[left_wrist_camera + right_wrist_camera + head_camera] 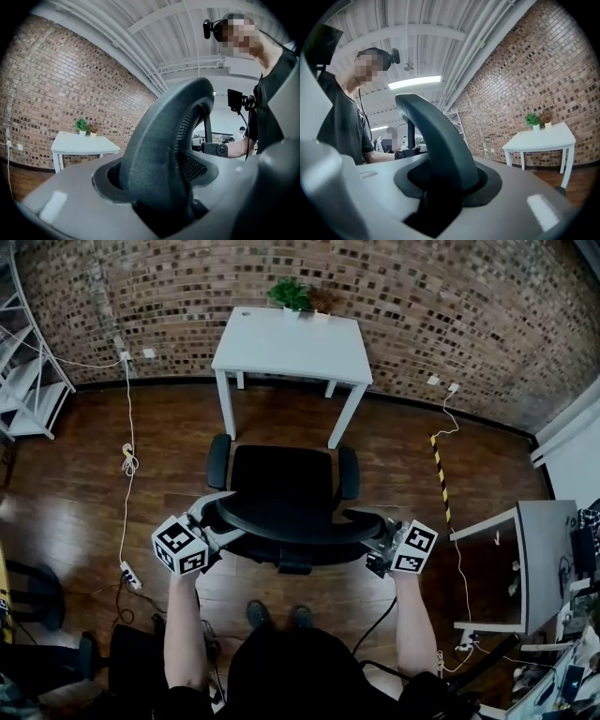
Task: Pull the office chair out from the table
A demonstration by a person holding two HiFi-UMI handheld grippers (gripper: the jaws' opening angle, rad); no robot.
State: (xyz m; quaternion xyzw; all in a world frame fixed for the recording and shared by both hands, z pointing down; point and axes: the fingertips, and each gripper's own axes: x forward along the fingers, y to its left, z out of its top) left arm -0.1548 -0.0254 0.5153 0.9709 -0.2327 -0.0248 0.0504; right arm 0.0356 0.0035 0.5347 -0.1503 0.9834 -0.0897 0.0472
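The left hand-held gripper (217,536) and right hand-held gripper (377,551) each clamped the chair (281,486) by its backrest rim. The chair stood just clear of the tabletop (291,348). Pulling seemed nearly done, with only release to follow.

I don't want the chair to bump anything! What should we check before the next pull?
1. Left gripper fingers clamp the backrest rim: ok.
2. Right gripper fingers clamp the rim's other end: ok.
3. Seat is out from under the white table: ok.
4. Room behind the chair: the person's shoes stand close behind it: not ok, step back first.
5. White cable and power strip lie to the left, apart from the chair: ok.
6. Wheels free to roll: cannot tell, hidden under the seat.
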